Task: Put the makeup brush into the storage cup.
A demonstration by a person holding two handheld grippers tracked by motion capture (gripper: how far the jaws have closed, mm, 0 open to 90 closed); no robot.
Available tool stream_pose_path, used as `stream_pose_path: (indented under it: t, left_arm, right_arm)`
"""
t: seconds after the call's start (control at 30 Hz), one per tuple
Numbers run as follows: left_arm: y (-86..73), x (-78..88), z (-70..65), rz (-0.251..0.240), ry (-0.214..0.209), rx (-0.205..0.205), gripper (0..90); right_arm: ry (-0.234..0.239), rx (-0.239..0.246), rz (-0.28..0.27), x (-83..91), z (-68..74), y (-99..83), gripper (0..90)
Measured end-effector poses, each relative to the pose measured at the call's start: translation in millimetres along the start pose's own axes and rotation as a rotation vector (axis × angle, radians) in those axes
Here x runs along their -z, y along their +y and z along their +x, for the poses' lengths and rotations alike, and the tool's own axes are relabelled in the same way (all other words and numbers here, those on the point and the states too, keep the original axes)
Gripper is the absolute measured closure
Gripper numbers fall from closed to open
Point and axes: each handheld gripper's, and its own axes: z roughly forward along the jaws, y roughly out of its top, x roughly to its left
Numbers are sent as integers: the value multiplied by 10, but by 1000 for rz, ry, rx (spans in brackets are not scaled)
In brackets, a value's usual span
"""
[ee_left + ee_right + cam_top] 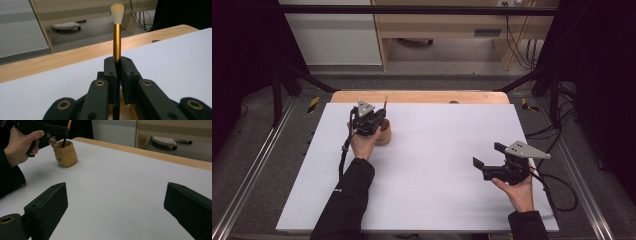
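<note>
- On the white board [422, 165] covering the wooden table [422, 96], toward its far left, a small tan pot [383, 134] stood upright.
- Left gripper [373, 121] was held directly over the pot, its jaws pressed together on the handle of a brush [117, 37].
- Seen along the left gripper's jaws, the brush rose straight up between the two pads [110, 68]: gold stem, pale cream bristle tuft at the top.
- From the right gripper view, the brush [67, 133] leaned slightly, with its dark lower end down inside the pot [66, 153]; whether the tip touched the bottom could not be told.
- A small rounded figure sat at the pot's rim, beside the brush; detail too small to read.
- The left hand [21, 143] wrapped around the left gripper's body, sleeve dark.
- Right gripper [486, 161] was held at the near right of the board, well apart from the pot, jaws spread wide with nothing between them.
- Right gripper's own view showed its two black pads [47, 206] far apart, bare white board between.
- Right hand [517, 192] held the gripper from below, cable trailing off the right side.
</note>
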Motion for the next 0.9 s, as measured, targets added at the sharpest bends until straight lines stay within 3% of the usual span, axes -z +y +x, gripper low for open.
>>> stream_pose_path:
  t: [0.6, 0.9]
  left_arm:
    - [2, 29, 3, 22, 11, -28, 802]
    - [65, 165, 28, -6, 15, -24, 743]
  right_arm:
    - [2, -3, -3, 4, 3, 5, 57]
    - [3, -5, -11, 24, 0, 15, 56]
